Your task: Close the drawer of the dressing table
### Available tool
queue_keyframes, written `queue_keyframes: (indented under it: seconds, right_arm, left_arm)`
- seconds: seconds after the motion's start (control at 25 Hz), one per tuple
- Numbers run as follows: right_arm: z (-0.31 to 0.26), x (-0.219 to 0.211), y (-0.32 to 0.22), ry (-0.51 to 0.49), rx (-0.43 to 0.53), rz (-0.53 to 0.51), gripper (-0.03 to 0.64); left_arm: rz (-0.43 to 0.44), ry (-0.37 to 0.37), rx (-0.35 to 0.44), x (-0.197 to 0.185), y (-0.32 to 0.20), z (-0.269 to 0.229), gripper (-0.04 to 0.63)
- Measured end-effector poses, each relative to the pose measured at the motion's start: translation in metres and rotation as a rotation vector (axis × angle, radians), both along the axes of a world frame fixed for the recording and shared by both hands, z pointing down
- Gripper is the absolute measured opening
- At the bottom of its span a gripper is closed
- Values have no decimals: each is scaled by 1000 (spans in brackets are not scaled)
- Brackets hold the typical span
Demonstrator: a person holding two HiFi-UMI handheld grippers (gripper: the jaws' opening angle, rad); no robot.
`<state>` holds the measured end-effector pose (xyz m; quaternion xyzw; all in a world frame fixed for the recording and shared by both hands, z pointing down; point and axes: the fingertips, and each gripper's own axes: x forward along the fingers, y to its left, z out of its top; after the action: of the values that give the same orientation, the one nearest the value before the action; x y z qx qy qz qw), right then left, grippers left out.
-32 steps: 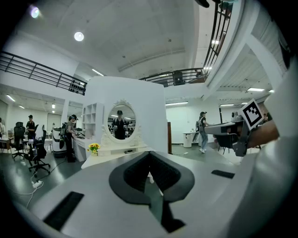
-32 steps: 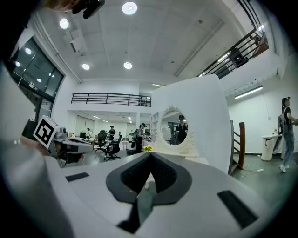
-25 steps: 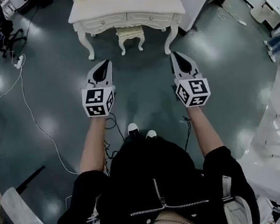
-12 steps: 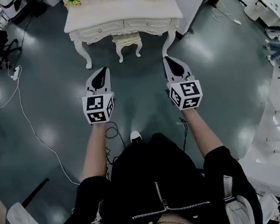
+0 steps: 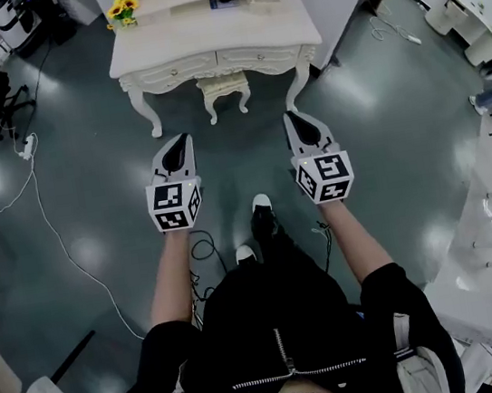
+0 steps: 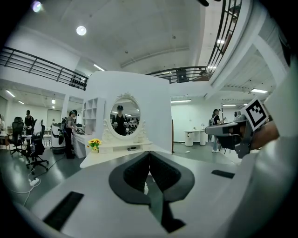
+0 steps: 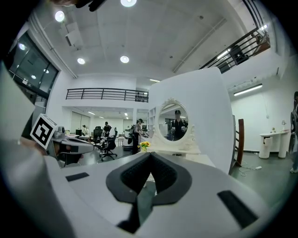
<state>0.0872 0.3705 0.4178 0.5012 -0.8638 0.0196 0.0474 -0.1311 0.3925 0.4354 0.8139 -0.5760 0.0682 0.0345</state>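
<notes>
Straight ahead of both grippers, at the top of the head view, the dressing table [image 5: 203,34] is seen, well apart from them across the floor [image 5: 95,168]. Its long axis runs left-right, square to the line along which both grippers are pointed. Two drawer fronts [image 5: 174,70] are set side by side under the top. Which one is out cannot be told at this range, since neither is clearly seen proud of the other. A stool [image 5: 222,83] is tucked between the legs, below the seam of the two fronts.

The left gripper [image 5: 184,140] is lined up roughly with the left front. The right gripper [image 5: 294,118] is lined up with the table's right leg, outboard of the right front. Both are held near level, side by side, and neither is clearly nearer. Both sets of jaws are clenched tip to tip with nothing gripped, as confirmed in each gripper view.

Judgement: closing not started. The gap is to be covered first, then a push square into the open front is needed.
</notes>
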Motion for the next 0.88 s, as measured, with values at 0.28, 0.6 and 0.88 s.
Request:
queue_keyframes:
  seconds: [0.28, 0.6, 0.88]
  right_arm:
    - [8, 7, -81, -23, -11, 9, 6]
    - [-5, 25, -190, -43, -8, -1, 6]
    - [-6, 26, -260, -58, -11, -37, 6]
  left_arm:
    - [11, -5, -10, 9, -78, 5, 21]
    - [-10, -5, -7, 25, -178, -12, 21]
    - [-42, -18, 13, 31, -237, -19, 21]
